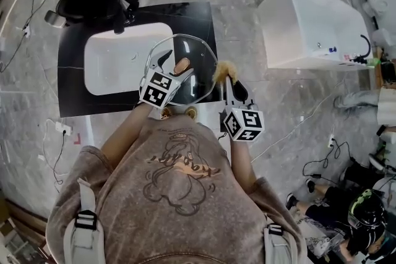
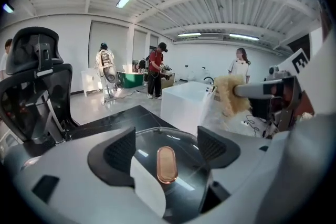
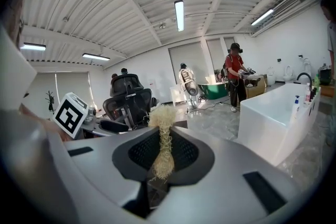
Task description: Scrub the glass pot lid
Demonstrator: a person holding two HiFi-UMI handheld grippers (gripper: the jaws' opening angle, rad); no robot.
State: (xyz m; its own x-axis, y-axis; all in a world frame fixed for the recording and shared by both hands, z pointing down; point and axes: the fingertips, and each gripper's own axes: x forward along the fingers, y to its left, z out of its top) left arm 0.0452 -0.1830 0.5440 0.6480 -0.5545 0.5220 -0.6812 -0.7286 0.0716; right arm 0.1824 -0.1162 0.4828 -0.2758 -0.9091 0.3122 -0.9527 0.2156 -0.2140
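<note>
Left gripper [image 1: 176, 69] reaches forward and tilts down, jaws wide apart, pressing on nothing. Right gripper [image 1: 234, 88] sits just beside it, nearer level, jaws clamped on a scrubber [image 3: 163, 148]. Both forearms [image 1: 120, 133] stretch ahead

Head view: high, steeply down onto black counter [image 1: 71, 93]. Left gripper view: low, close over glass pot lid [image 2: 149, 141], looking across it. Right gripper view: near level. Both gripper views share white bathtub [image 3: 273, 113].
</note>
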